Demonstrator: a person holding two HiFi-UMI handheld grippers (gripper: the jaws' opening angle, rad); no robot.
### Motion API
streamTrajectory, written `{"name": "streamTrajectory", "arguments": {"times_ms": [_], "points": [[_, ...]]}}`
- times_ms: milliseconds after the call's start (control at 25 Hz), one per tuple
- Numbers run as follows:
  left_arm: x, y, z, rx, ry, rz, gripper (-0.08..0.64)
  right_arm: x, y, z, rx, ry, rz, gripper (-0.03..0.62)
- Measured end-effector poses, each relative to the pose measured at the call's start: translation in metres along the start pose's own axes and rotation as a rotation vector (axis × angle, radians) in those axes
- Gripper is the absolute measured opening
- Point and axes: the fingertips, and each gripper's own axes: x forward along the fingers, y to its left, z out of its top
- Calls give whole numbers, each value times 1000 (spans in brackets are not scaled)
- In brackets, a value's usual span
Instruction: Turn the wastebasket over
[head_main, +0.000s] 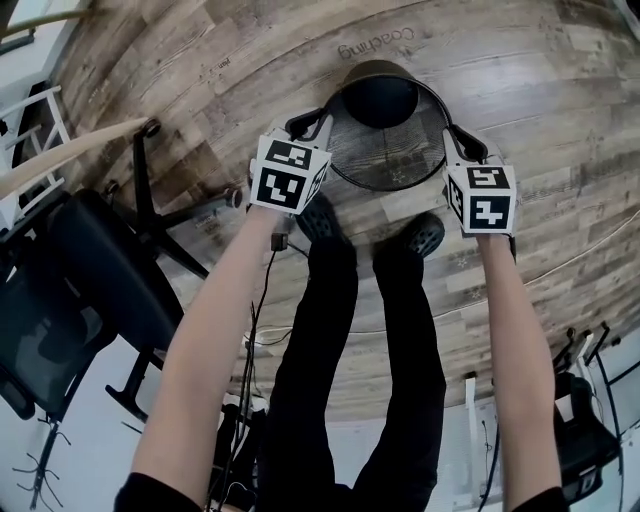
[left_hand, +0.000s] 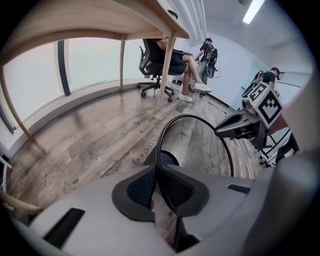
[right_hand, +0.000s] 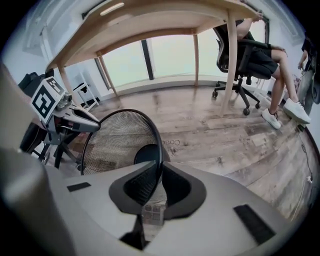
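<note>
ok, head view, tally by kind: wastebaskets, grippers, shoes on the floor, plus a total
wastebasket: 1
grippers: 2, left gripper and right gripper, jaws of each shut on the rim
shoes: 2, left shoe, right shoe
total: 5

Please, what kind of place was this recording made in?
Probably an office or shared workroom: a wooden desk, a rolling office chair with a person seated on it, and big windows above wood-look flooring.
</note>
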Motion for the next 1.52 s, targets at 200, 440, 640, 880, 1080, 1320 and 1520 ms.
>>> {"name": "streamTrajectory", "arguments": {"times_ms": [200, 440, 640, 880, 1080, 1320, 1520], "points": [[3, 6, 22, 61, -67, 62, 49, -7, -11, 23, -72, -91, -53, 58], [12, 2, 21, 68, -86, 69, 49, -6, -13, 26, -109, -115, -68, 58], [12, -1, 11, 37, -97, 76, 48, -12, -6, 15, -119, -149, -77, 58], [6, -11, -6, -39, -102, 30, 46, -18, 1, 0, -98, -134, -43, 58], [2, -23, -24, -117, -71, -75, 41, -21, 2, -15, -96, -115, 36, 58], [-3, -33, -46, -112, -26, -114, 41, -24, 14, -36, -46, -67, 119, 55], [-6, -45, -63, -118, -4, -147, 43, -28, 23, -55, -65, -21, 170, 51]]}}
